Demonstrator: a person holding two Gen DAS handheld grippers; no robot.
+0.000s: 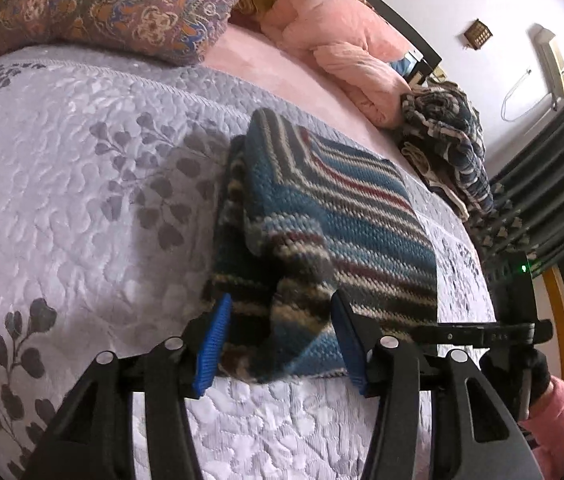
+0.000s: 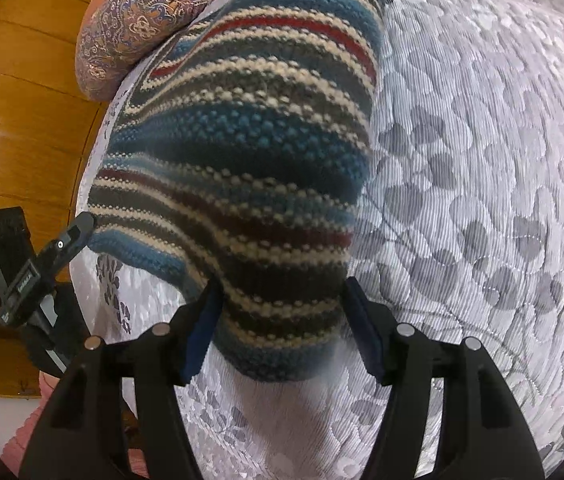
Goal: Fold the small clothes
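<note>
A striped knit garment (image 1: 342,208) in blue, cream, grey and red lies folded on a lavender quilted bedspread (image 1: 81,160). My left gripper (image 1: 279,344) stands open, its blue pads (image 1: 213,344) on either side of the garment's bunched near edge. In the right wrist view the same garment (image 2: 249,140) fills the middle, and its rounded near end sits between the wide-apart fingers of my open right gripper (image 2: 282,332). The fabric's lower edge is blurred there. The other gripper's black body (image 1: 482,332) shows at the right, held by a hand in a pink sleeve (image 1: 562,412).
A paisley pillow (image 1: 113,4) and a pink duvet (image 1: 342,40) lie at the head of the bed. A heap of dark patterned clothes (image 1: 446,140) sits at the bed's right edge, by dark curtains (image 1: 542,168). Wooden panelling (image 2: 21,100) lies beyond the bed's left edge.
</note>
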